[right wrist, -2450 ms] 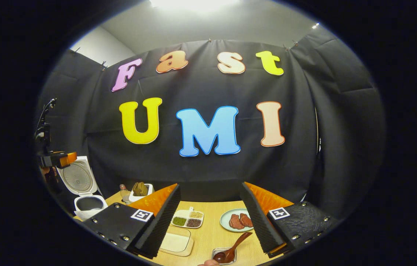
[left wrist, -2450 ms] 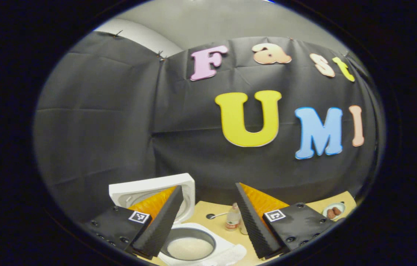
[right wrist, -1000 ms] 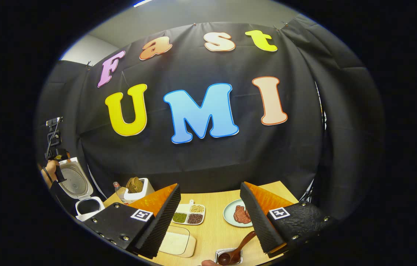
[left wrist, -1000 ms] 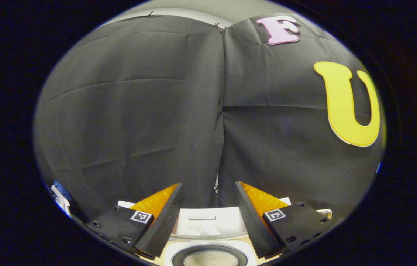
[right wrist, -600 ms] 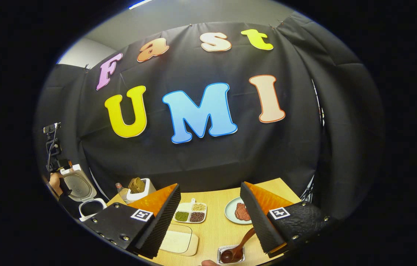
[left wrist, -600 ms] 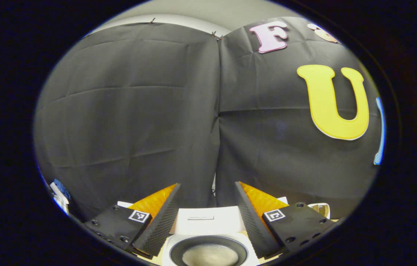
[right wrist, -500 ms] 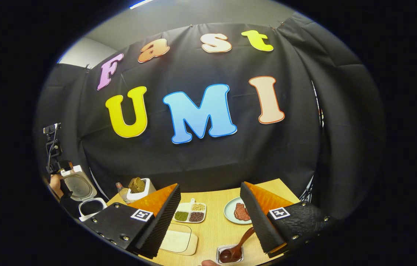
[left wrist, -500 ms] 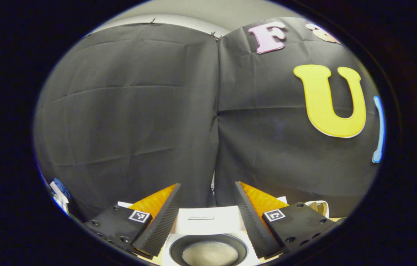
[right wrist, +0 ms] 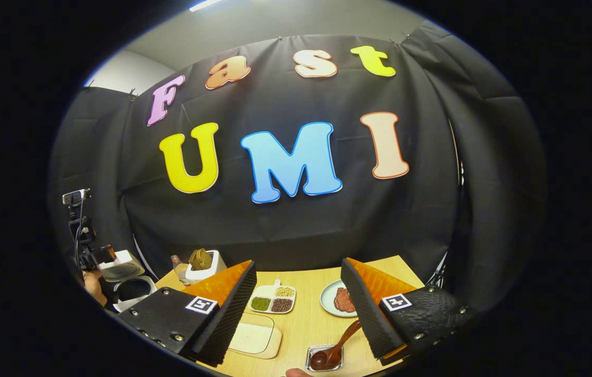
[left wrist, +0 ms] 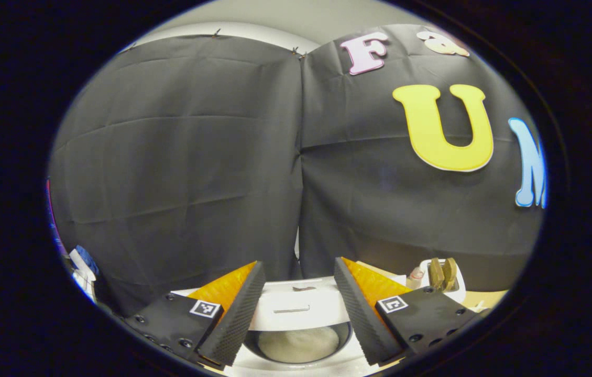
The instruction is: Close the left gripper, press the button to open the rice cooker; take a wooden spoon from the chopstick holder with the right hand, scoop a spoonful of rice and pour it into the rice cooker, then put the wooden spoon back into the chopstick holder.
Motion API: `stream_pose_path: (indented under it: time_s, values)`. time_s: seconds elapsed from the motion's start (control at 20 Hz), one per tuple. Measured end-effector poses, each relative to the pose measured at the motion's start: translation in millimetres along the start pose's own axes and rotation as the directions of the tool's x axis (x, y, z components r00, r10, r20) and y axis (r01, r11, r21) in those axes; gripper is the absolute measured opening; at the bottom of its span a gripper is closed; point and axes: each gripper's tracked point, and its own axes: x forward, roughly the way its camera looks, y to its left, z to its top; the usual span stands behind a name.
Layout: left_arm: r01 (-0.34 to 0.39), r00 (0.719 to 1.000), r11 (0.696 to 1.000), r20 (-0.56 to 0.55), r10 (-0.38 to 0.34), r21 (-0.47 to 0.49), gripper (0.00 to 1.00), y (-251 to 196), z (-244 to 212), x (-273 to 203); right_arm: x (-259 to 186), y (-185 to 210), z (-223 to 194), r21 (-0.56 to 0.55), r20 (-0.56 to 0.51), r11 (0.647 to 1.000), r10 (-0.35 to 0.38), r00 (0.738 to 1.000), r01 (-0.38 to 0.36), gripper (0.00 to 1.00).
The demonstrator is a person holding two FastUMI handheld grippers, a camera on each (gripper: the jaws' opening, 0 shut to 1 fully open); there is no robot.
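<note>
In the left gripper view my left gripper is open, its fingers either side of the white rice cooker's lid. The lid tilts low over the pot, where white rice shows. The chopstick holder, with wooden utensils, stands to the right. In the right gripper view my right gripper is open above the table. Below it a dark wooden spoon rests with its bowl in a small metal tray; its handle runs behind one finger. Far left are the rice cooker, its half-lowered lid and the left gripper.
On the wooden table are a divided dish of beans, a plate of meat, a wooden tray of white grains, the chopstick holder and a small bottle. A fingertip shows at the bottom edge.
The rice cooker's lid has come down from upright to half-lowered over the pot, with the left gripper following it. The right gripper has barely moved; the spoon still lies in its tray.
</note>
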Motion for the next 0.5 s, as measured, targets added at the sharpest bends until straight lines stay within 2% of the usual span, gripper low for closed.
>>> stream_pose_path:
  time_s: [0.05, 0.1, 0.2, 0.25, 0.3, 0.5]
  values:
    - [0.001, 1.0, 1.0, -0.018, -0.001, -0.002, 0.93, -1.4, -2.4, 0.1, -1.0, 1.7, 1.4, -0.004, 0.001, 1.0, 0.005, 1.0, -0.005, 0.98]
    - [0.005, 1.0, 1.0, -0.031, -0.005, 0.001, 0.89, -2.9, -6.1, -0.1, -2.5, 1.5, 3.1, -0.007, 0.005, 1.0, 0.008, 1.0, -0.008, 0.98]
    - [0.024, 0.998, 1.0, -0.062, -0.024, 0.003, 0.93, -6.1, -11.9, 1.5, -3.7, 2.2, 4.3, -0.005, 0.008, 1.0, 0.013, 1.0, -0.013, 0.98]
    - [0.028, 0.996, 1.0, -0.08, -0.028, 0.0, 0.89, -7.0, -14.4, 1.9, -3.8, 3.1, 4.0, -0.004, 0.007, 1.0, 0.014, 1.0, -0.014, 0.98]
    - [0.021, 0.995, 1.0, -0.093, -0.021, 0.0, 0.93, -6.9, -16.3, 1.6, -4.2, 2.8, 2.1, -0.003, 0.006, 1.0, 0.014, 1.0, -0.014, 0.98]
    - [0.057, 0.986, 0.998, -0.159, -0.056, 0.004, 0.94, -12.2, -26.8, 1.9, -4.8, 2.2, -2.7, 0.006, -0.004, 1.0, 0.013, 1.0, -0.013, 0.98]
